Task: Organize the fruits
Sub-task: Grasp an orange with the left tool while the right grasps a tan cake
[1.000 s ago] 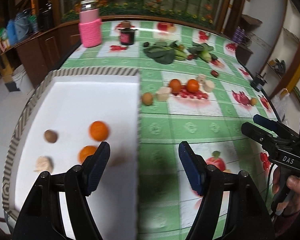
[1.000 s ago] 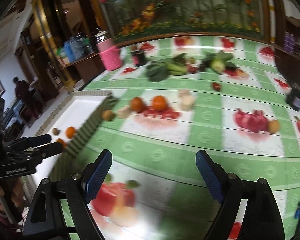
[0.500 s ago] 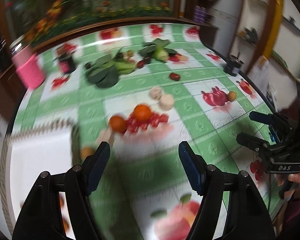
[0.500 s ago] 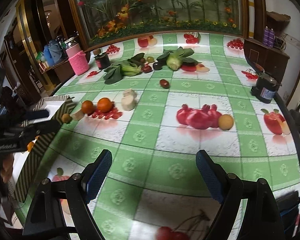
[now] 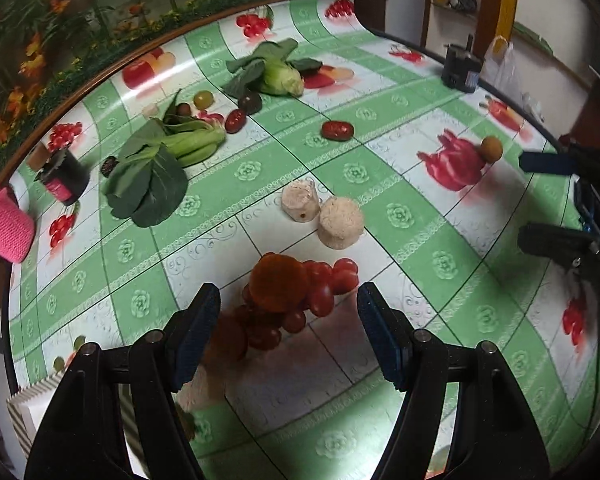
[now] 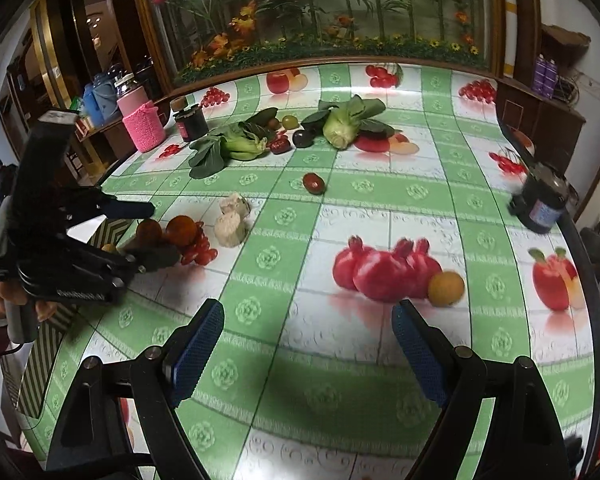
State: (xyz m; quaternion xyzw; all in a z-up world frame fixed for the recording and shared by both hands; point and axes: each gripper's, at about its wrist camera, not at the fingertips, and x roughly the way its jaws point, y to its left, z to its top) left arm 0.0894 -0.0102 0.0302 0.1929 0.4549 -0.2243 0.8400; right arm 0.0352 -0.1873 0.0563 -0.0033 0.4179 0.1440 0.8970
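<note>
Big change from a second ago: the left gripper (image 5: 288, 328) was over the white tray with two oranges, a small brown fruit and a pale lump in it. Now it hangs over the green checked tablecloth (image 5: 420, 216), and only the tray's striped corner (image 5: 32, 396) shows at the bottom left. The right gripper (image 6: 308, 344) has swung too, and the printed pomegranates sit right ahead of it instead of off to the side.

Jaws: the left ones are spread about halfway with nothing pinched, and an orange (image 5: 278, 282) sits on the cloth just ahead of the gap. A second orange (image 5: 228, 336) lies beside the left finger, in shadow. The right ones are wide apart and empty, with a small yellowish round fruit (image 6: 446, 288) just past the right fingertip.

Count on the cloth: two oranges, two pale lumpy pieces (image 5: 340, 222) touching each other, two bok choy heads (image 5: 196, 142), one lone red date-like fruit (image 5: 337, 130), and one dark jar (image 5: 62, 174).

Only the right wrist view shows the person's hand (image 6: 4, 304) on the left gripper's handle, and a blue kettle on the sideboard. Only the left view shows the tray's corner up close.
</note>
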